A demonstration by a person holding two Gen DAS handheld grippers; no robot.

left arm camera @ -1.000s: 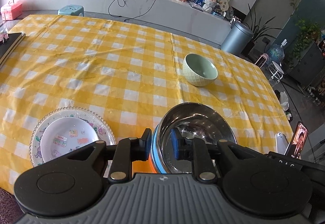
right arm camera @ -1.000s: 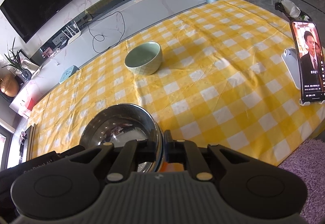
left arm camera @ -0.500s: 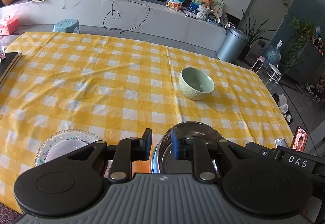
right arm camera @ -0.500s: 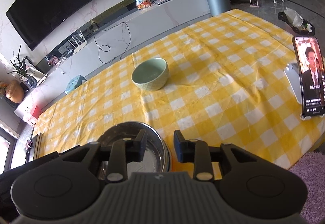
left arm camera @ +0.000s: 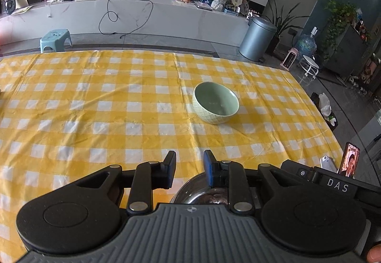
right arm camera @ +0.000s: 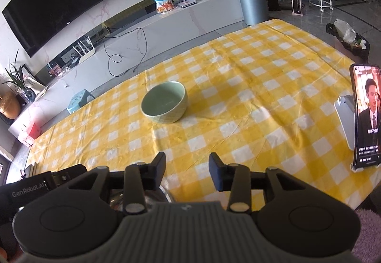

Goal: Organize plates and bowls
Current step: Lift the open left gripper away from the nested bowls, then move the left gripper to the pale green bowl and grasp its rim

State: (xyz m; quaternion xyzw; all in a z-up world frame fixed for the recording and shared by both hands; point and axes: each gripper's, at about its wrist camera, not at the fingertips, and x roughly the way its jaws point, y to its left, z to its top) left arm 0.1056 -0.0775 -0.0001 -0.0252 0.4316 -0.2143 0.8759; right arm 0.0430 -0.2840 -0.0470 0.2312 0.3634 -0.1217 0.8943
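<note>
Both claws are opening with nothing between them: left gripper (left arm camera: 189, 165) and right gripper (right arm camera: 187, 167). Shiny round steel bowl (left arm camera: 190, 191) sits near, under them. Ribbed pale-green ceramic bowl (left arm camera: 215, 102) sits farther on the yellow checked tablecloth (left arm camera: 95, 108).

Surface cloth (left arm camera: 100, 105): yellow-and-white check. Bowl (left arm camera: 215, 103): pale green, diamond-textured outside. Metal bowl (left arm camera: 197, 191): silver. Bin (right arm camera: 253, 2): grey-blue. Stool (left arm camera: 56, 37): light blue.

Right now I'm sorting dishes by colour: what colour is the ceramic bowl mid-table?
Pale green ceramic bowl, clearest in the right wrist view.
</note>
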